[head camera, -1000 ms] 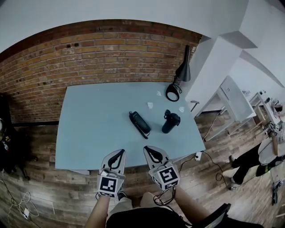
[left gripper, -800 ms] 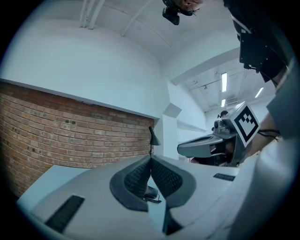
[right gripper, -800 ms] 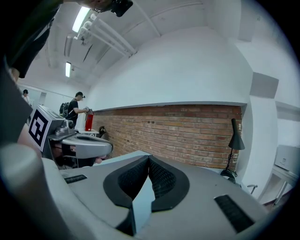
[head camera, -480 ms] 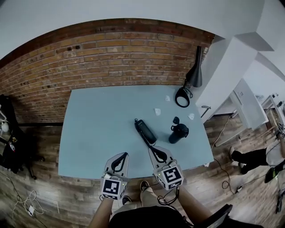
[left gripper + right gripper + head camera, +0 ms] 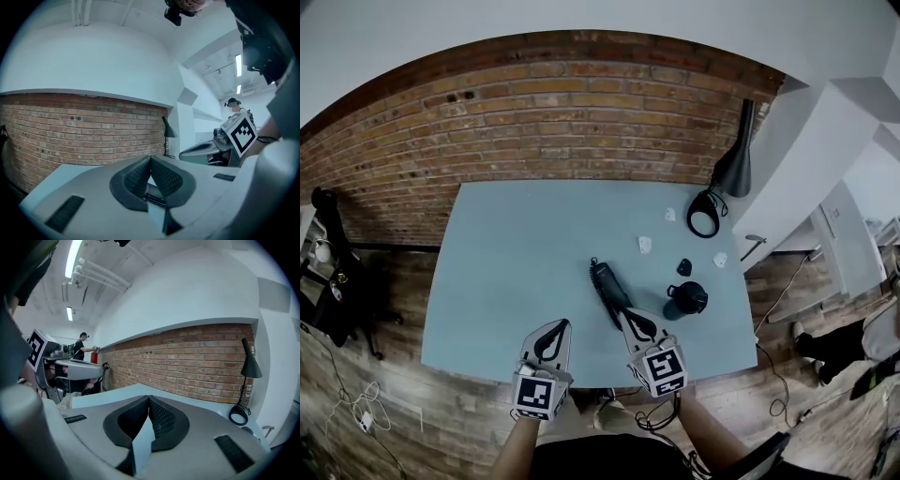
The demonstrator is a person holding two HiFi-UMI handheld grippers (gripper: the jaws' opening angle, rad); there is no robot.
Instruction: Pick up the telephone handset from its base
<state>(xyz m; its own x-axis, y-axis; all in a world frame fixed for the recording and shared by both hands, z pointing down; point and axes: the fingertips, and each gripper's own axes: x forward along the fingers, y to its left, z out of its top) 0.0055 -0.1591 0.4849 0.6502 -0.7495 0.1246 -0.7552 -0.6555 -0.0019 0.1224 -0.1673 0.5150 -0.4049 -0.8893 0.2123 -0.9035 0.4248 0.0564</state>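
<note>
The black telephone handset [image 5: 607, 286] lies on its base, set diagonally on the pale blue table [image 5: 506, 262] right of centre. My right gripper [image 5: 629, 316] is shut and empty, its tips close to the handset's near end; whether they touch is unclear. My left gripper [image 5: 557, 326] hovers over the table's front edge, left of the phone, also shut and empty. In the left gripper view the pads of the left gripper [image 5: 150, 160] meet. In the right gripper view the pads of the right gripper [image 5: 149, 398] meet too.
A black cup [image 5: 686, 300] stands just right of the phone. A black lamp [image 5: 733, 169] with a ring base [image 5: 705, 214] sits at the table's far right corner. Small white bits [image 5: 645, 245] and a small black piece [image 5: 683, 267] lie between them. A brick wall [image 5: 534, 131] backs the table.
Both grippers have come forward from off the table to over its front edge. The right one has closed in on the handset's near end. Both stayed shut.
</note>
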